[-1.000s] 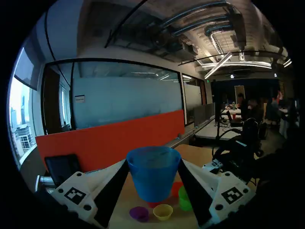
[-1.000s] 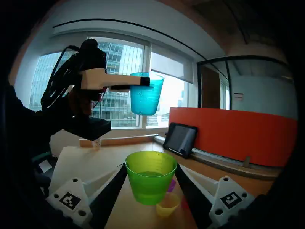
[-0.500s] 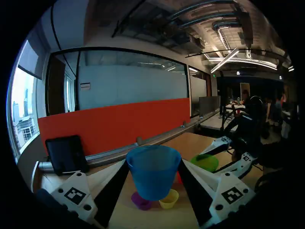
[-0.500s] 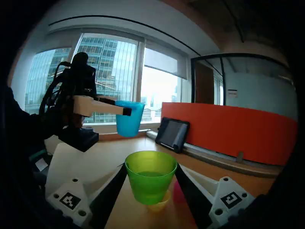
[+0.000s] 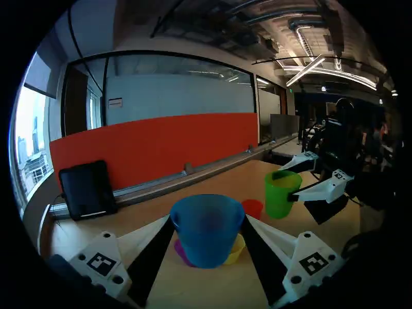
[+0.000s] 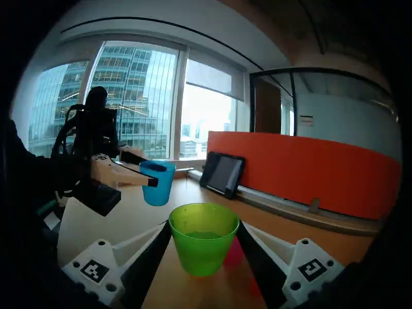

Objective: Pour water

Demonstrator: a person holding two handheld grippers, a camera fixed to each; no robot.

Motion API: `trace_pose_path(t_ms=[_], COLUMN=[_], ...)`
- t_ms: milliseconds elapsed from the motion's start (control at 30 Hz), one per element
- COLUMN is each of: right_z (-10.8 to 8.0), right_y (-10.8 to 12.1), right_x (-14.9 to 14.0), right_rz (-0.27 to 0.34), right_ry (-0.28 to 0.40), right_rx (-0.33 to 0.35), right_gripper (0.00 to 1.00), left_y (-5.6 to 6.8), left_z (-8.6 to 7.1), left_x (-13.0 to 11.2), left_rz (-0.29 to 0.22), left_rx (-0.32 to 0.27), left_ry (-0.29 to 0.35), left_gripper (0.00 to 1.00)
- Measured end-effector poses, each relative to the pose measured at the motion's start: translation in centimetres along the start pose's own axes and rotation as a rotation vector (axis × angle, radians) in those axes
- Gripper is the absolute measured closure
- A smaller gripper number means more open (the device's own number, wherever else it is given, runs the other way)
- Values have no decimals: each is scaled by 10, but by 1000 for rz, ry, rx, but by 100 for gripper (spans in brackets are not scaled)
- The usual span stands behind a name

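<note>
My left gripper (image 5: 207, 234) is shut on a blue cup (image 5: 207, 229), held upright just above the wooden table (image 5: 216, 183). From the right gripper view the same blue cup (image 6: 157, 181) hangs off to the left in the left gripper (image 6: 149, 177). My right gripper (image 6: 204, 242) is shut on a green cup (image 6: 204, 237) with a little liquid in it. That green cup (image 5: 280, 193) and the right gripper (image 5: 296, 191) holding it appear at the right of the left gripper view, upright over the table.
Small cups sit on the table: a red one (image 5: 252, 207), a yellow one (image 5: 237, 248) and a purple one (image 5: 178, 249) partly behind the blue cup. A dark tablet (image 5: 86, 189) leans at the orange partition (image 5: 154, 147). Windows (image 6: 129, 113) lie beyond the table (image 6: 129, 216).
The left gripper has come down with the blue cup toward the table. The green cup in the right gripper now stands to its right, at about the same height.
</note>
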State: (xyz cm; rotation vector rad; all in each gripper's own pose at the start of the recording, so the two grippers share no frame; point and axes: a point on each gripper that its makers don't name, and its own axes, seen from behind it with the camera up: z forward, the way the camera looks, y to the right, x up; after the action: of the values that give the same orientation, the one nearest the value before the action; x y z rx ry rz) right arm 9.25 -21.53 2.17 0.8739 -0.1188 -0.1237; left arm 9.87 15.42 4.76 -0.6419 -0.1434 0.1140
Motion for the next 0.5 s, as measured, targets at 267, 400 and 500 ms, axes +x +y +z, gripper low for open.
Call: trace_pose_path(t_ms=[267,400,500], right_z=[-2,-1,-1], right_y=[2,3,5], right_x=[-17,-27,-35], right_rz=[2,11,19], right_ry=[-49,-75,-95], right_rx=[5,10,14], right_gripper=[8,8,8], left_y=[-4,-4,-4], left_z=[8,13,15], left_x=[-33,-48,-57], left_rz=[1,6,9], left_rx=[2,0,-2], left_ry=[-59,-88,-106], left_gripper=[13,13,12])
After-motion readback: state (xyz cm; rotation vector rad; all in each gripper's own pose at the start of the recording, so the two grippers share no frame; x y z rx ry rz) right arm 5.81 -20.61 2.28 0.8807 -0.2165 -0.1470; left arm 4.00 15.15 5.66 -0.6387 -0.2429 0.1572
